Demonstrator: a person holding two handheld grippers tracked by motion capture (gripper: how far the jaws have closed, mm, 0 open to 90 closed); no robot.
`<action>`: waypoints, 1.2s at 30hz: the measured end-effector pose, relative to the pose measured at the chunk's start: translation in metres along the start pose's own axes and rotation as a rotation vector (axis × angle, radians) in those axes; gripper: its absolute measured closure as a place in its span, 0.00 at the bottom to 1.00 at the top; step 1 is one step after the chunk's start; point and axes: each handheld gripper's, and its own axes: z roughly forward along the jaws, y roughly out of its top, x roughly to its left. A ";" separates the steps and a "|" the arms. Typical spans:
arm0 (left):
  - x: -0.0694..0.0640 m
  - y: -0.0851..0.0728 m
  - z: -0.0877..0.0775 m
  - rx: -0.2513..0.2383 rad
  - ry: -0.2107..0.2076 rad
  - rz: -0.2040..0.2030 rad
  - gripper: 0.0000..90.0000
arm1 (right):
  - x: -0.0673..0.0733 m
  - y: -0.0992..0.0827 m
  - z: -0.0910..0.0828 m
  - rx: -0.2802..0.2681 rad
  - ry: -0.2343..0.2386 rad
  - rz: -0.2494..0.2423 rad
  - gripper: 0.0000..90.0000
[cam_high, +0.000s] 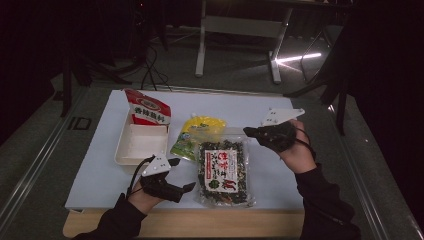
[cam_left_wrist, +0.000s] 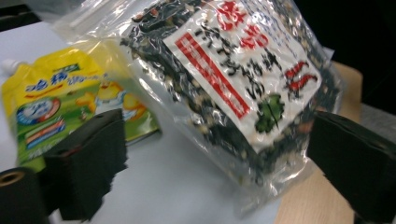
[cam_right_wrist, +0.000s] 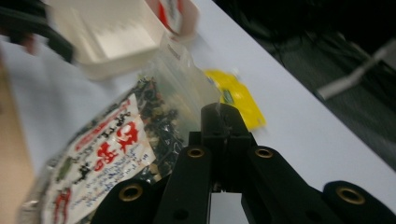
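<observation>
A clear bag of dark seaweed mix (cam_high: 222, 172) with a red and white label lies flat on the white mat near the front edge. My left gripper (cam_high: 184, 174) hovers just left of it, open, jaws pointing at the bag. In the left gripper view its pads stand wide apart with the bag (cam_left_wrist: 243, 79) ahead of them, untouched. My right gripper (cam_high: 248, 131) is shut at the bag's far right corner. In the right gripper view its closed tips (cam_right_wrist: 219, 114) sit beside the bag's clear top edge (cam_right_wrist: 180, 88); whether they pinch the film I cannot tell.
A yellow-green pouch (cam_high: 197, 135) lies behind the seaweed bag, partly under it. At the left stands a cream tray (cam_high: 131, 150) with a red snack bag (cam_high: 147, 111) leaning at its far end. The wooden table edge (cam_high: 200, 222) runs along the front.
</observation>
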 end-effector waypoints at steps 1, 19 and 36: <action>0.001 0.001 0.001 -0.005 -0.009 -0.001 0.08 | 0.003 0.002 -0.003 -0.012 0.008 -0.011 1.00; 0.019 0.001 0.023 -0.023 -0.092 -0.063 0.17 | 0.031 0.022 -0.031 -0.083 0.091 -0.109 1.00; 0.004 0.019 0.016 -0.066 -0.273 0.056 0.75 | 0.033 0.030 -0.036 -0.084 0.084 -0.120 1.00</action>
